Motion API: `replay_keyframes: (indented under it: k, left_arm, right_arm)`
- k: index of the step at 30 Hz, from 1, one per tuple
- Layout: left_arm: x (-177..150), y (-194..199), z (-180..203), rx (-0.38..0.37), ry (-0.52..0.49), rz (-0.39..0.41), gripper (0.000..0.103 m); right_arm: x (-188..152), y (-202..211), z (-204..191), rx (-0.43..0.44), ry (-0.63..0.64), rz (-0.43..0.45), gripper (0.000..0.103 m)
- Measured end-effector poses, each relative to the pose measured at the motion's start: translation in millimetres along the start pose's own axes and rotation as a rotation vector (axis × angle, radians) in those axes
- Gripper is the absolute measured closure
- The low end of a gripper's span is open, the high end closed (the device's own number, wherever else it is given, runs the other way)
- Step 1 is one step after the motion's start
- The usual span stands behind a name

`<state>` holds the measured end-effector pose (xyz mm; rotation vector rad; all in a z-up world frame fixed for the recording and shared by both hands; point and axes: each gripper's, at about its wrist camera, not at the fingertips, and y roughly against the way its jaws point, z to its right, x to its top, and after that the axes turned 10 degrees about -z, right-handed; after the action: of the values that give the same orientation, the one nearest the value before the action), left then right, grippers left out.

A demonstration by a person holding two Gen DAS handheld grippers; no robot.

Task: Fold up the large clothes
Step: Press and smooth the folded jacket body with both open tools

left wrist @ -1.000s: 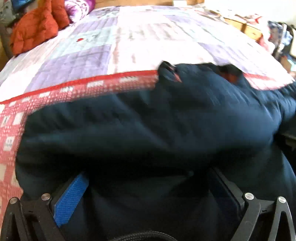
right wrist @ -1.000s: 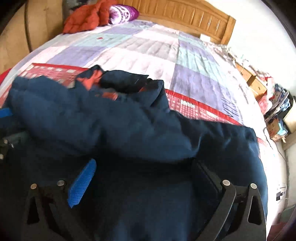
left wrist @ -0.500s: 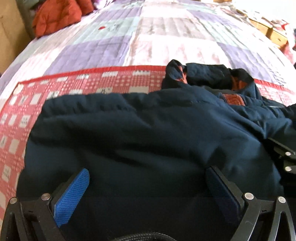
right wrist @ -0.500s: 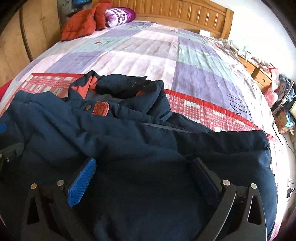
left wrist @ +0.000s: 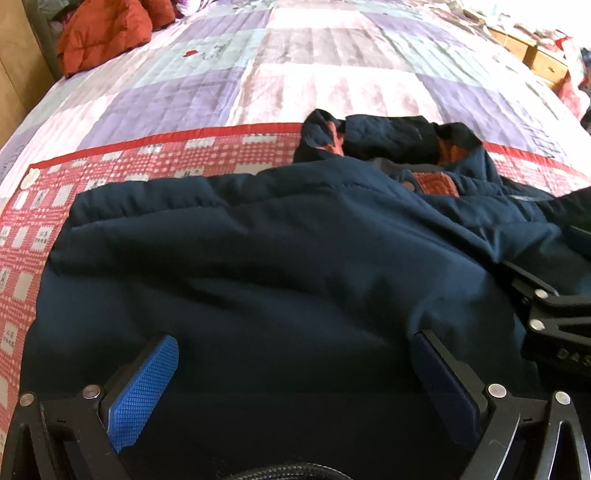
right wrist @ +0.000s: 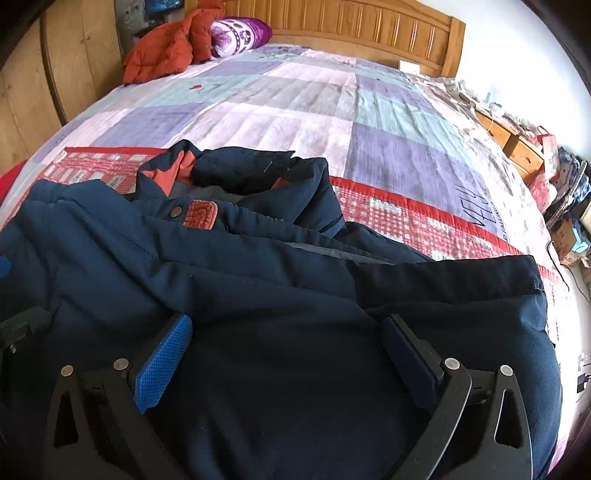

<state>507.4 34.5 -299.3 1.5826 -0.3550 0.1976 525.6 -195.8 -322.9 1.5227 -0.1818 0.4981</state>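
Observation:
A large navy padded jacket [left wrist: 277, 258] with orange collar lining lies folded on the bed, collar at the far side; it also shows in the right wrist view [right wrist: 258, 288]. My left gripper [left wrist: 295, 343] is open and hovers just over the jacket's near part, its blue pads [left wrist: 144, 387] spread wide. My right gripper [right wrist: 286, 325] is open over the jacket too, and its black frame shows at the right edge of the left wrist view [left wrist: 554, 314]. Neither holds cloth.
The patchwork quilt [right wrist: 295, 103] with a red patterned band [left wrist: 110, 173] covers the bed. An orange jacket [right wrist: 166, 51] and a purple pillow [right wrist: 240, 33] lie by the wooden headboard [right wrist: 369, 33]. Cluttered wooden drawers [right wrist: 524, 147] stand on the right.
Both grippers pulled back and up from the jacket, which was draped over their fingers before. The jacket now lies flat and settled, with the collar in plain view.

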Motion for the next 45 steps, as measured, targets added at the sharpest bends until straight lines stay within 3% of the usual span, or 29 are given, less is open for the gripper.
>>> replay_keyframes:
  k: [5, 7, 9, 11, 14, 16, 19, 22, 24, 31, 36, 40, 45]
  left_arm:
    - [-22.4, 17.5, 4.8, -0.037, 0.007, 0.007, 0.000]
    - [-39.7, 26.8, 3.8, -0.056, 0.024, 0.013, 0.000]
    - [-62.0, 33.9, 2.8, -0.093, 0.043, 0.014, 0.000]
    - [-88.9, 39.4, 3.7, -0.098, 0.053, 0.018, 0.000]
    - [-123.5, 34.8, 10.7, -0.083, 0.021, 0.018, 0.000]
    - [-122.1, 22.5, 15.7, -0.069, -0.003, 0.012, 0.000]
    - [-96.5, -2.6, 21.7, -0.043, -0.032, -0.010, 0.000]
    - [-70.8, -18.6, 23.1, -0.013, -0.035, -0.011, 0.000]
    - [-55.0, -21.8, 17.8, -0.034, -0.010, -0.025, 0.000]
    - [-40.5, -17.9, 16.7, -0.047, 0.009, -0.009, 0.000]
    - [-37.8, -4.5, 5.4, -0.121, 0.056, 0.021, 0.000]
    - [-26.0, -1.8, -0.4, -0.124, 0.086, 0.047, 0.000]
    - [16.8, -18.6, 5.7, -0.070, 0.015, 0.050, 0.000]
  right_arm:
    - [-0.4, 5.5, -0.3, -0.005, -0.003, -0.012, 0.000]
    - [-10.2, 27.9, -2.3, 0.002, -0.011, 0.022, 0.008]
    - [-41.3, 67.4, -7.0, 0.061, -0.001, 0.112, 0.009]
    - [-80.7, 95.8, -17.9, 0.073, 0.036, 0.145, 0.008]
    - [-138.4, 107.2, -35.2, 0.012, 0.093, 0.098, 0.008]
    - [-152.8, 94.2, -39.2, -0.021, 0.106, 0.033, 0.008]
    - [-132.4, 64.5, -37.7, -0.060, 0.088, -0.021, 0.000]
    - [-94.5, 32.8, -36.2, -0.084, 0.081, -0.058, 0.000]
    - [-71.8, 22.3, -29.9, -0.057, 0.074, -0.072, 0.000]
    - [-51.7, 23.8, -20.3, -0.039, 0.047, -0.052, 0.000]
    - [-33.5, 25.0, -12.7, -0.032, 0.044, -0.026, 0.000]
    - [-28.0, 21.1, -18.6, -0.042, 0.047, -0.026, 0.000]
    - [5.9, 9.8, -16.2, -0.040, 0.072, -0.016, 0.000]
